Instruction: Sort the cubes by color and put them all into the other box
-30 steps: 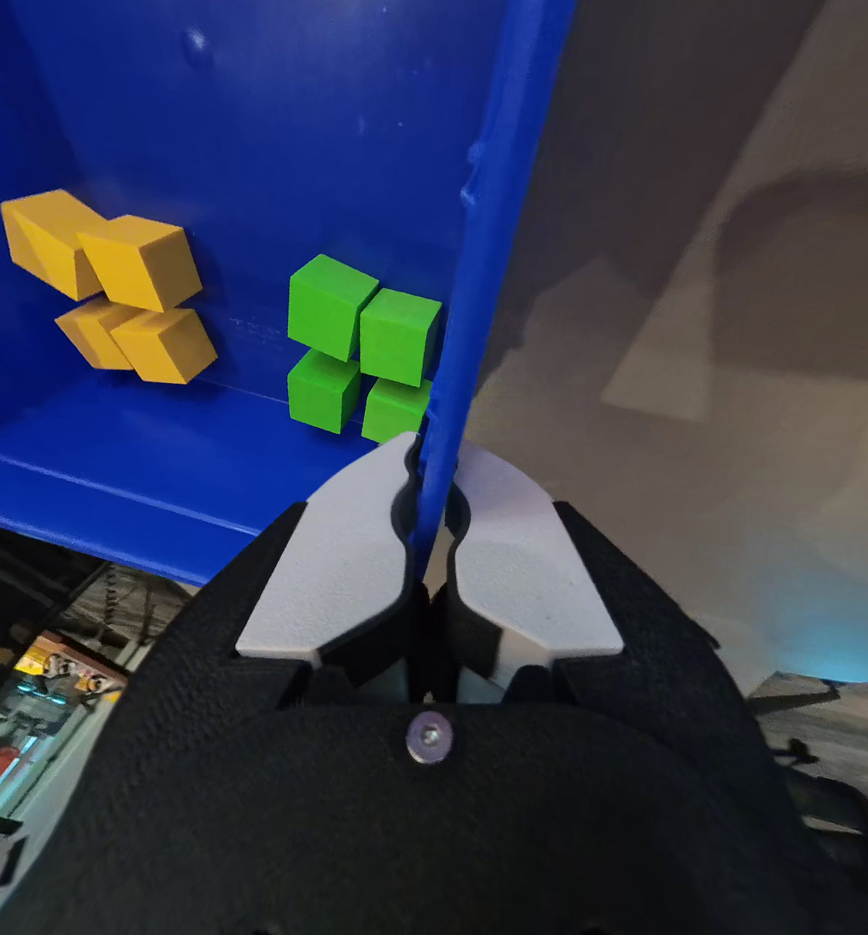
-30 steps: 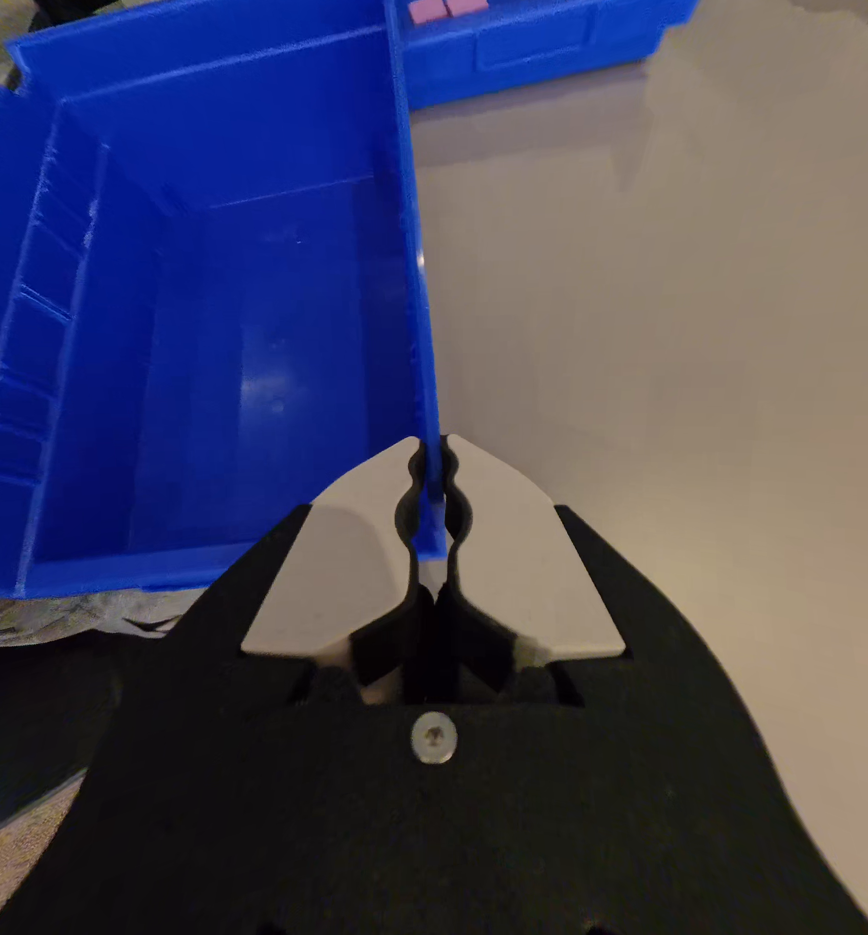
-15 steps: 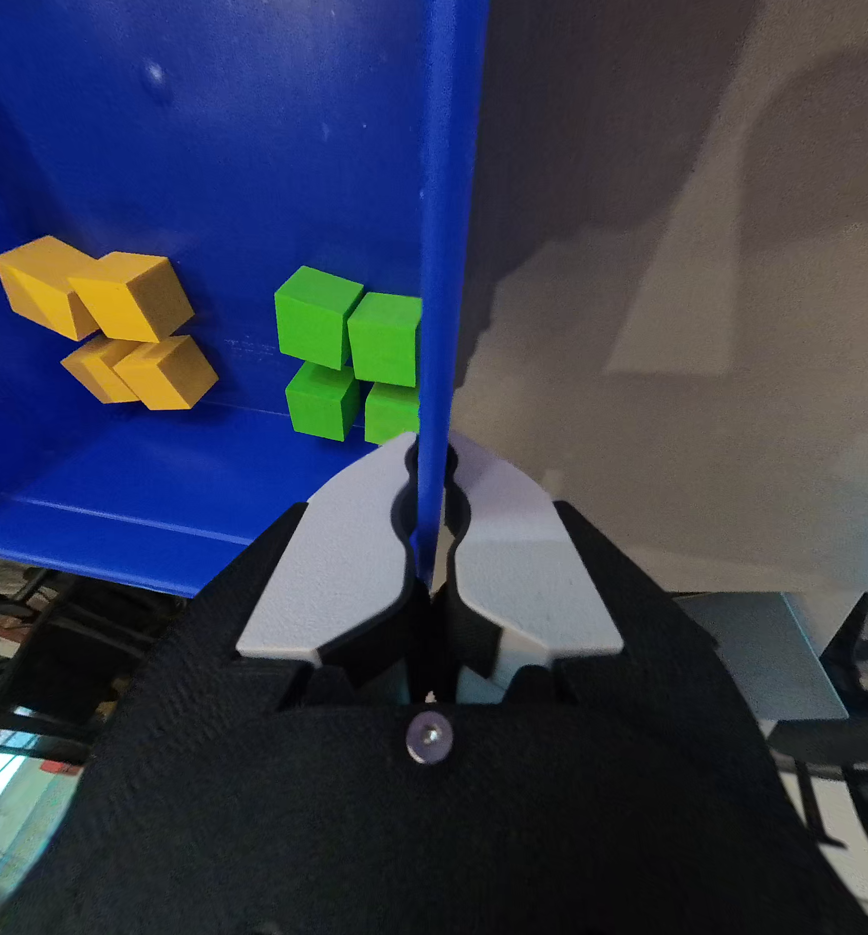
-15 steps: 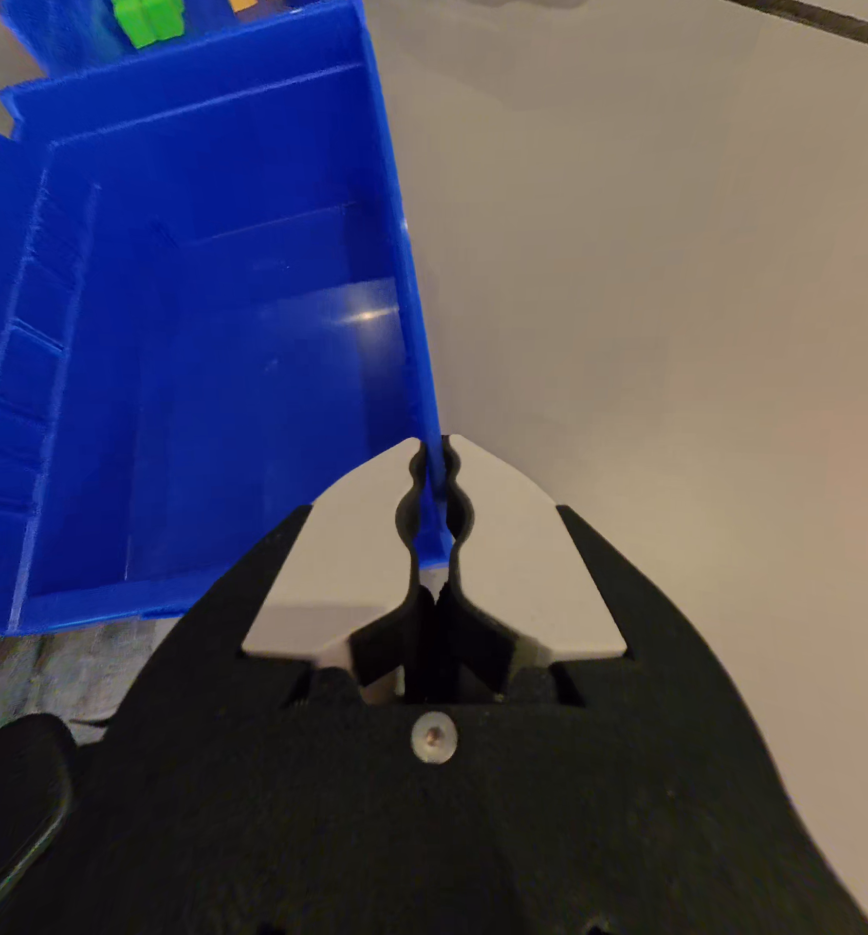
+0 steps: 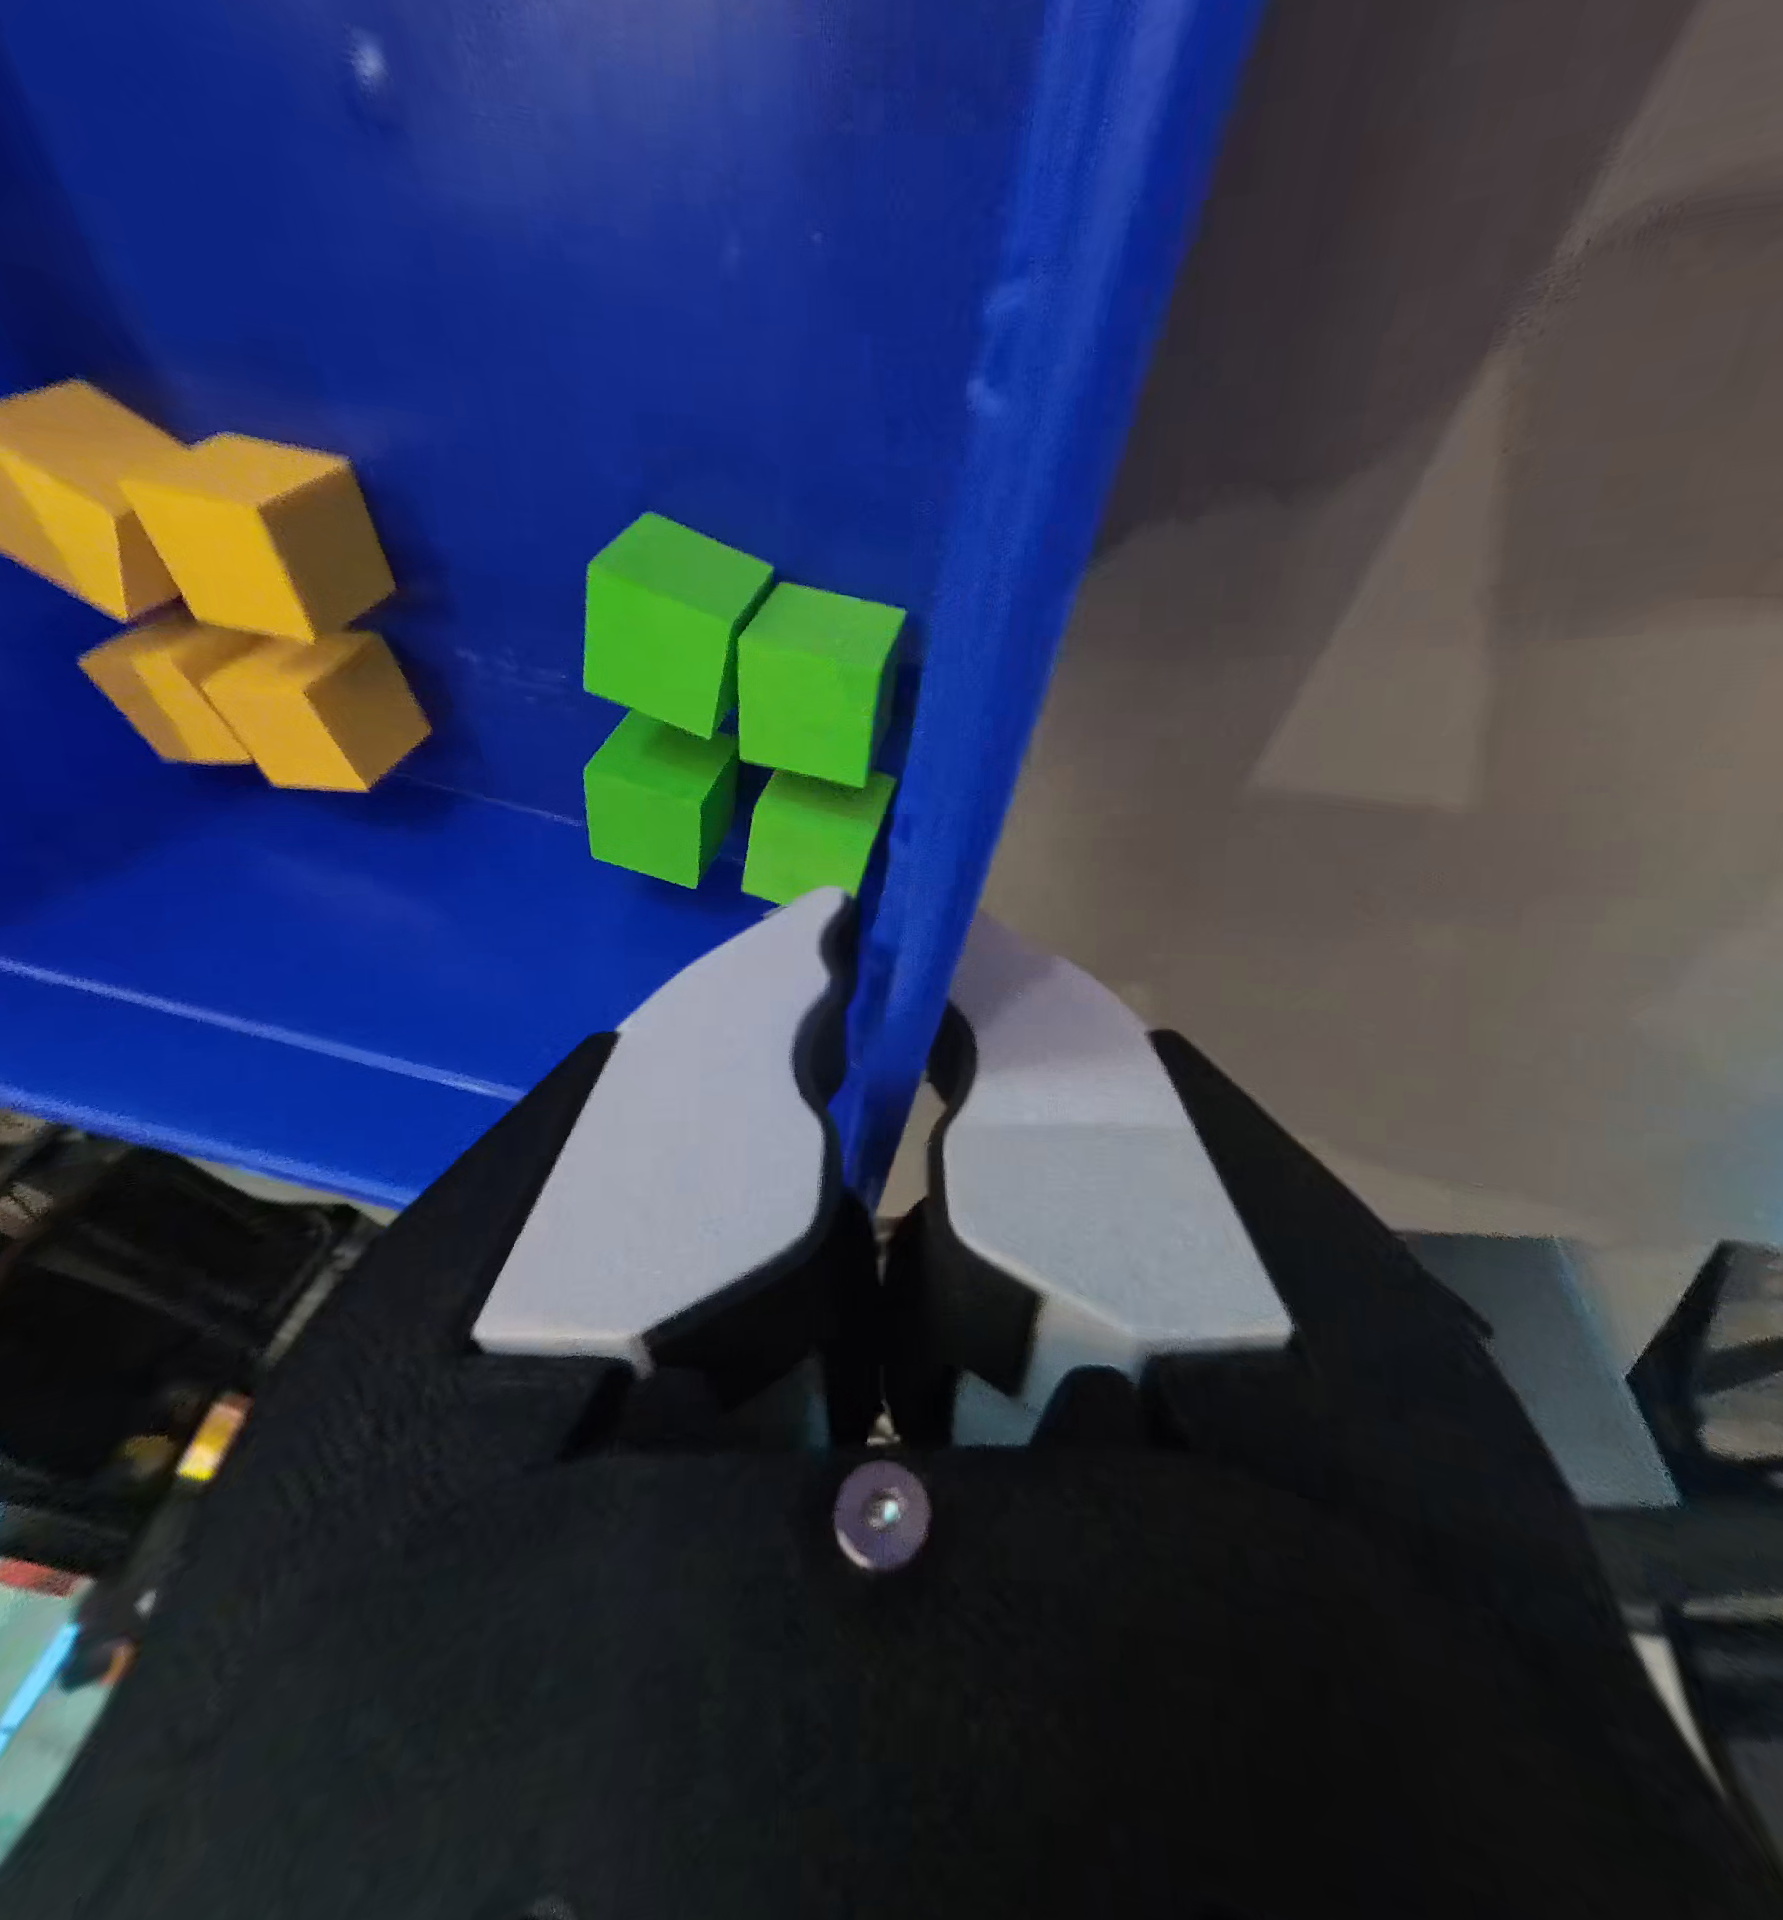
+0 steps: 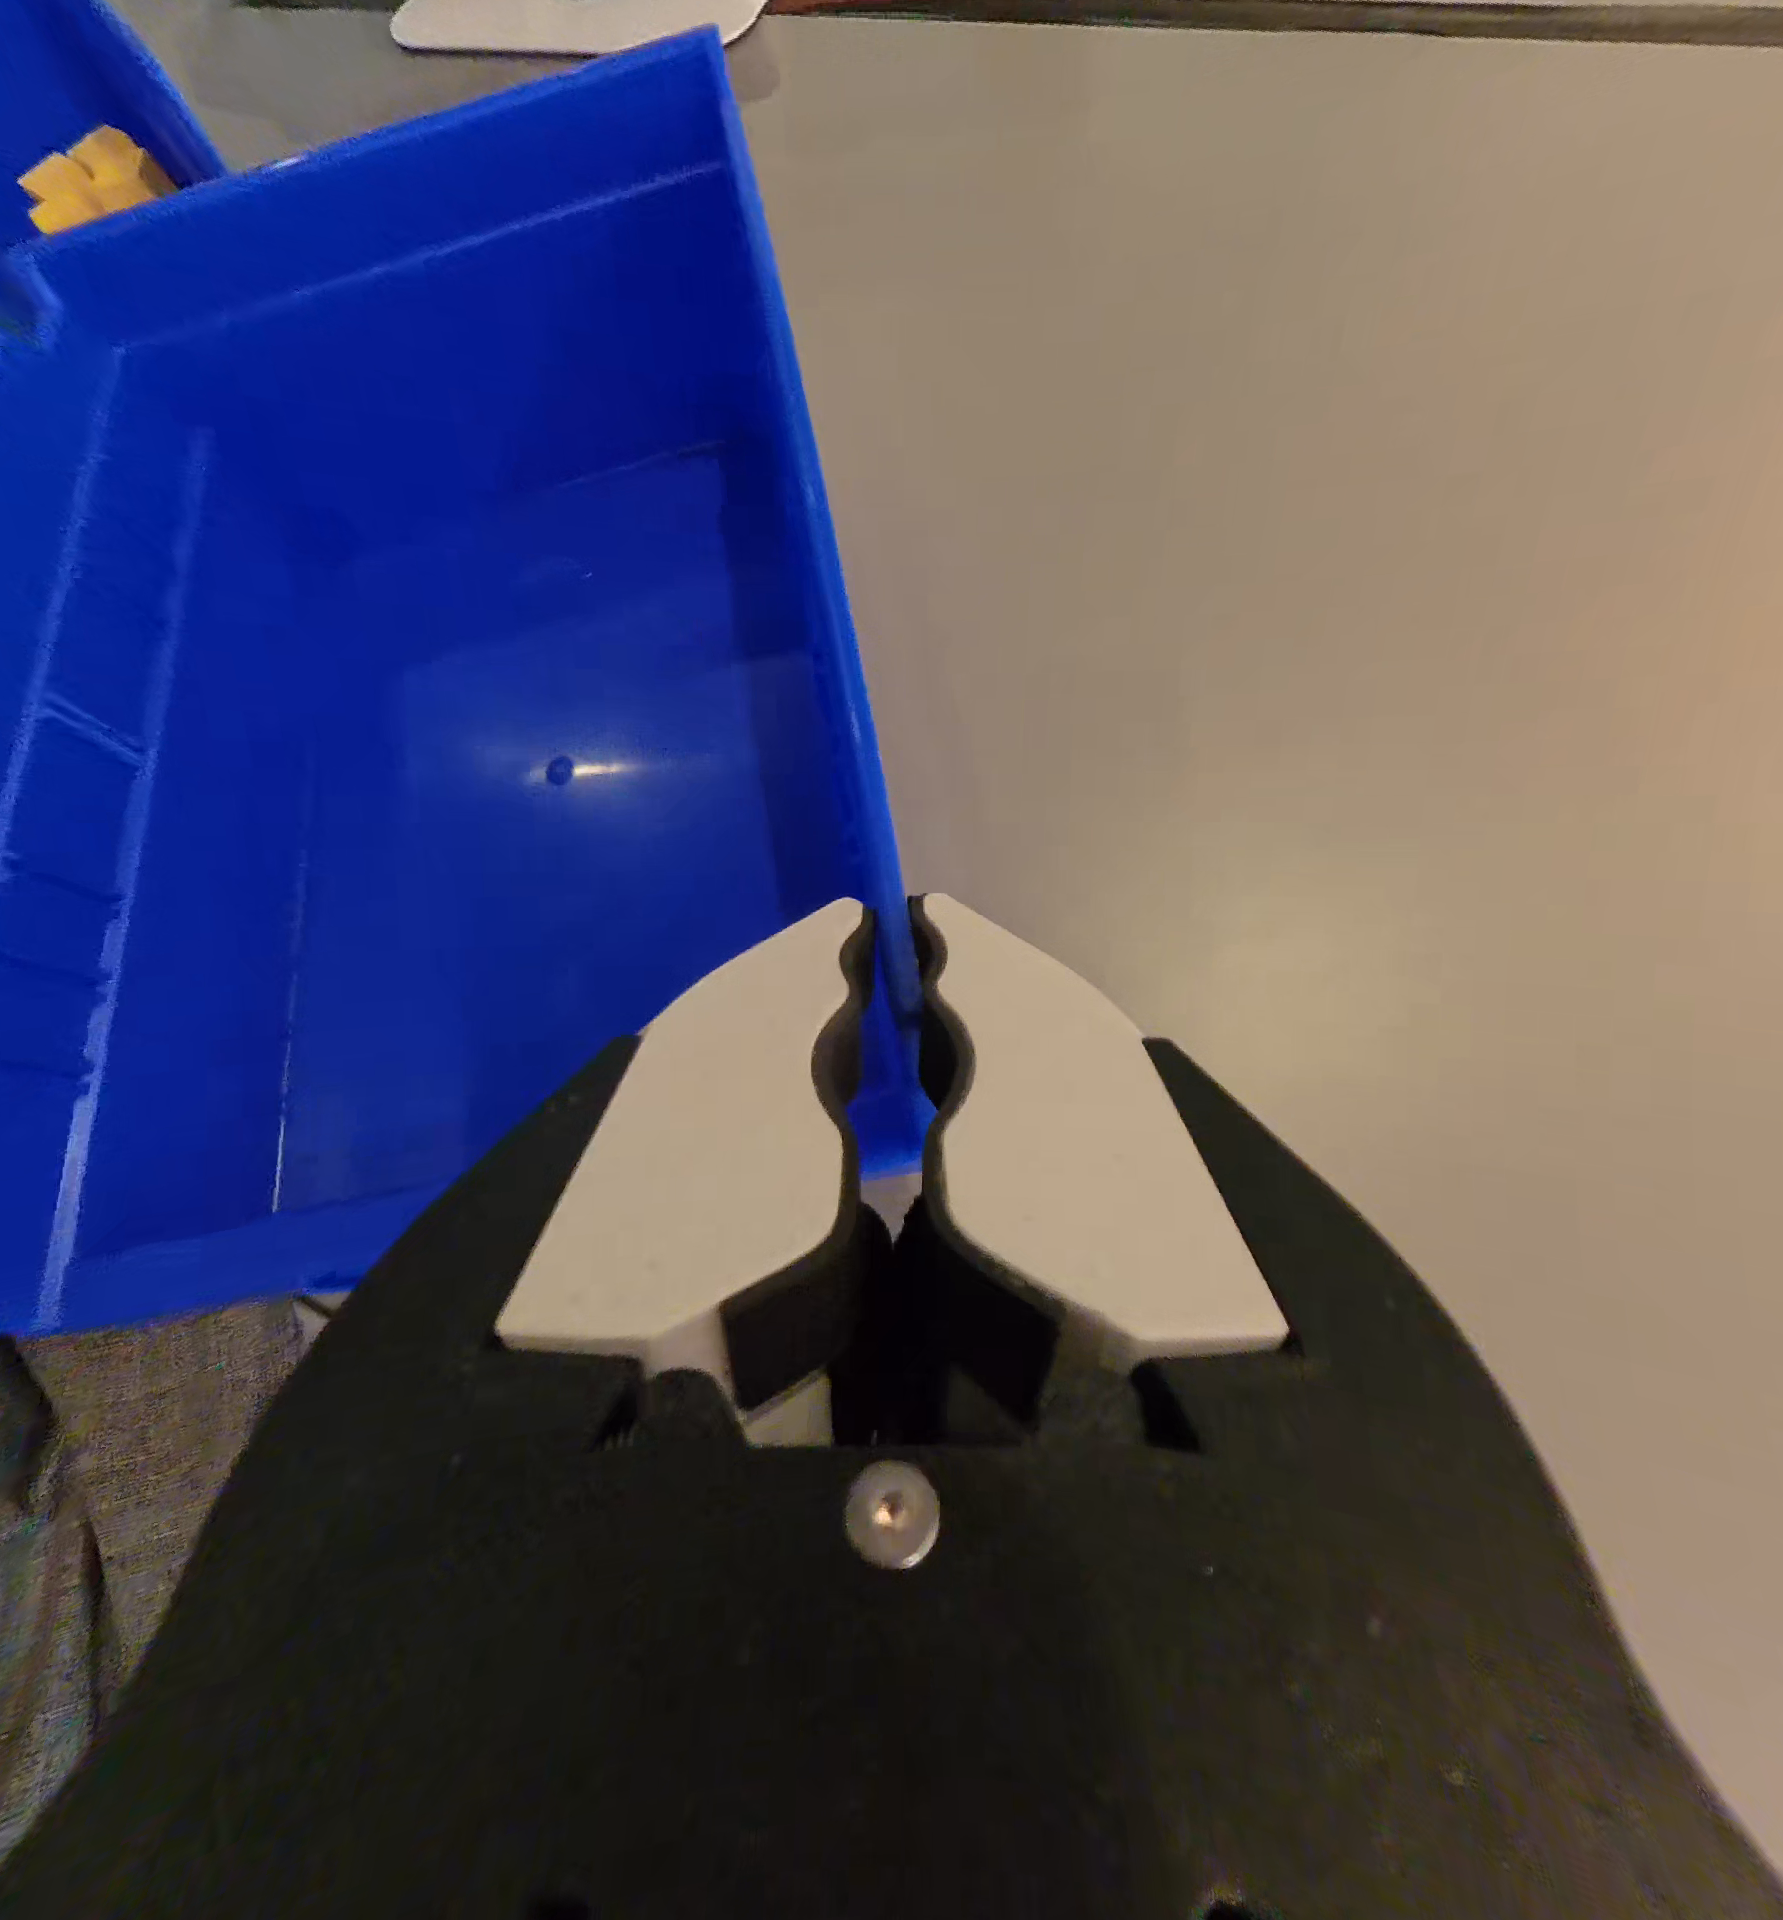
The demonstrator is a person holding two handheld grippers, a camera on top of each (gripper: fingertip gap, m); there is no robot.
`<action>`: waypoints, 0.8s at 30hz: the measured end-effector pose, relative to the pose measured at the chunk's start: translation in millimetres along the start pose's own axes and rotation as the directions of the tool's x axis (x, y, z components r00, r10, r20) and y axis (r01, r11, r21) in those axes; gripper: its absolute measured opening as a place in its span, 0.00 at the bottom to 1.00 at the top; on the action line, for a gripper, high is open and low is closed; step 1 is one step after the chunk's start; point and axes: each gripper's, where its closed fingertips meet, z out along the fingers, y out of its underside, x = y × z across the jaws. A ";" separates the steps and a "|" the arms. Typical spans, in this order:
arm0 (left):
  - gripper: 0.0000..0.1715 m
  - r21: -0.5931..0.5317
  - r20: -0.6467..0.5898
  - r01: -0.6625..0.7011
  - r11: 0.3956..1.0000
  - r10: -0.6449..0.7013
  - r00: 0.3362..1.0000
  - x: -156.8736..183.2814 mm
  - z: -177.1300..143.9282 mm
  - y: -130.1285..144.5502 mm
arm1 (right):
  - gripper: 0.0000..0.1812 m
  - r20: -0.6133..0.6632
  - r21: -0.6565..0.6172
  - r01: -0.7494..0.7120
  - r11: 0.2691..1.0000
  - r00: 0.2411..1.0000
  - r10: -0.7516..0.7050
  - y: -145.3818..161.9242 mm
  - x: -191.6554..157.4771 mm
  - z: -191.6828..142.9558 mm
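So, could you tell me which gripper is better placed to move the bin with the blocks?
Left, probably: the left gripper is shut on the wall of the bin holding green blocks and yellow blocks; the right gripper clamps the empty bin.

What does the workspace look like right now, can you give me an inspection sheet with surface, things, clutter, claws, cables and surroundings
Surface: smooth beige tabletop, bare where seen.
Things: blue plastic bin with blocks holds yellow foam blocks and green foam blocks; empty blue plastic bin has nothing inside.
Clutter: grey cloth below the empty bin's near edge; flat pale pad at the far table edge.
Claws: left claw shut on the side wall of the bin with blocks; right claw shut on the empty bin's side wall.
Cables: nothing seen clearly.
Surroundings: dark blurred equipment below the held bin.
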 end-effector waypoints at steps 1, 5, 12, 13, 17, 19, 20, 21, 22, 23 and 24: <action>0.12 0.012 0.002 0.033 0.999 -0.034 0.999 -0.6 0.8 0.7 | 0.03 0.001 -0.001 -0.002 1.000 1.000 0.002 0.1 -1.5 0.3; 0.31 0.050 -0.009 0.160 0.986 -0.159 0.987 2.3 4.4 0.4 | 0.03 -0.002 -0.009 -0.001 1.000 1.000 0.001 0.3 -1.8 0.5; 0.36 0.187 0.009 0.337 0.923 -0.345 0.939 -5.2 -17.4 -6.2 | 0.03 0.004 0.002 0.010 1.000 1.000 -0.010 -1.2 -2.1 2.0; 0.36 0.197 0.011 0.347 0.917 -0.356 0.934 -5.2 -19.3 -6.4 | 0.03 0.009 0.008 0.010 1.000 1.000 -0.010 -1.7 -2.1 2.5; 0.23 0.107 0.035 0.306 0.946 -0.311 0.950 0.8 -12.8 5.7 | 0.03 0.022 0.013 0.021 1.000 1.000 -0.021 -3.2 -2.9 4.4; 0.09 0.081 0.082 0.269 0.960 -0.275 0.958 -3.4 -10.6 9.0 | 0.03 0.026 0.013 0.027 1.000 0.999 -0.028 -3.4 -4.1 5.1; 0.08 0.078 0.082 0.257 0.963 -0.263 0.961 -4.2 -10.5 8.9 | 0.02 0.029 0.014 0.028 1.000 0.999 -0.028 -3.4 -4.8 5.3; 0.08 0.074 0.079 0.255 0.964 -0.261 0.962 -4.8 -10.3 8.8 | 0.02 0.030 0.015 0.025 1.000 0.999 -0.026 -3.3 -5.2 5.3; 0.07 0.072 0.079 0.253 0.965 -0.258 0.963 -5.7 -10.2 8.6 | 0.02 0.032 0.017 0.023 1.000 0.999 -0.023 -3.3 -5.4 5.1; 0.07 0.072 0.083 0.236 0.969 -0.242 0.967 -6.0 -10.2 8.3 | 0.02 0.035 0.020 0.019 1.000 0.999 -0.020 -3.0 -6.0 5.0; 0.06 0.071 0.092 0.206 0.976 -0.212 0.973 -6.2 -10.3 8.5 | 0.02 0.038 0.023 0.013 1.000 0.999 -0.014 -2.9 -6.4 4.9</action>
